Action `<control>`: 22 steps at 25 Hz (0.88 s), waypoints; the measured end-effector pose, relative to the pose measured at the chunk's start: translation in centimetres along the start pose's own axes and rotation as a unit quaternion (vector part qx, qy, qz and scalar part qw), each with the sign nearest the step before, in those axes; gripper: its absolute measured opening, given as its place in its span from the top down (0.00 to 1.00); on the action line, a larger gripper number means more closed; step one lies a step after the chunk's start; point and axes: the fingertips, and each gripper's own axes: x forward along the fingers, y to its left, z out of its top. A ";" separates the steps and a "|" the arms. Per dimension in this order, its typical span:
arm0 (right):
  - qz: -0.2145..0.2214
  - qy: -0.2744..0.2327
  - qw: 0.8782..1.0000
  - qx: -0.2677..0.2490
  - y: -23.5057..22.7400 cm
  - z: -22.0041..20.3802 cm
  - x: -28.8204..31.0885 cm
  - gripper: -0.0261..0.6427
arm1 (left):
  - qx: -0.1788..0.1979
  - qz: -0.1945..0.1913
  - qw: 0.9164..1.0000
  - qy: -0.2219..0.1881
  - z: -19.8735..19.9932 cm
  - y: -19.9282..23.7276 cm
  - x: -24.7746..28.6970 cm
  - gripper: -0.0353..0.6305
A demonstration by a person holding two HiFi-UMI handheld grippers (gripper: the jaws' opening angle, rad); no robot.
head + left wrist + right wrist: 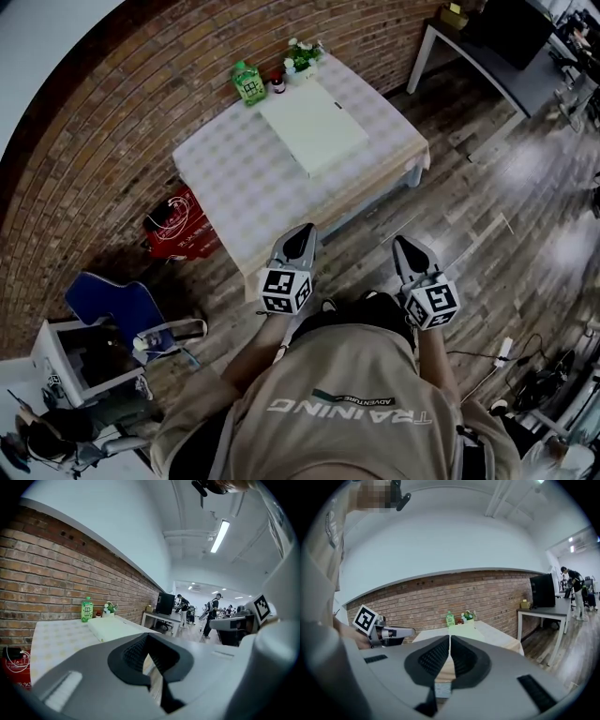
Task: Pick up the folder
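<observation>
A white folder lies flat on the far half of a low table with a pale checked cloth. It shows in the left gripper view as a pale slab and in the right gripper view beyond the jaws. My left gripper hangs shut and empty just short of the table's near edge. To its right my right gripper is shut with nothing in it, over the floor. Both point toward the table. The jaws meet in both gripper views.
Behind the folder stand a green bottle, a small dark jar and a little flower pot, close to the brick wall. A red bag sits on the floor left of the table. A blue chair is nearer left, a dark desk at back right.
</observation>
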 end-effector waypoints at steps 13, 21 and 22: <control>0.067 -0.003 0.997 0.042 -9.4 1.6 6.5 0.94 | -0.005 0.050 0.999 0.010 3.5 0.4 8.1 0.94; 0.115 0.023 0.993 -0.009 -14.8 2.9 11.2 0.94 | 0.002 0.126 0.992 0.004 5.5 2.2 11.8 0.94; 0.115 0.029 0.993 -0.016 -15.3 2.8 11.8 0.94 | 0.001 0.132 0.991 0.006 5.5 2.5 12.1 0.94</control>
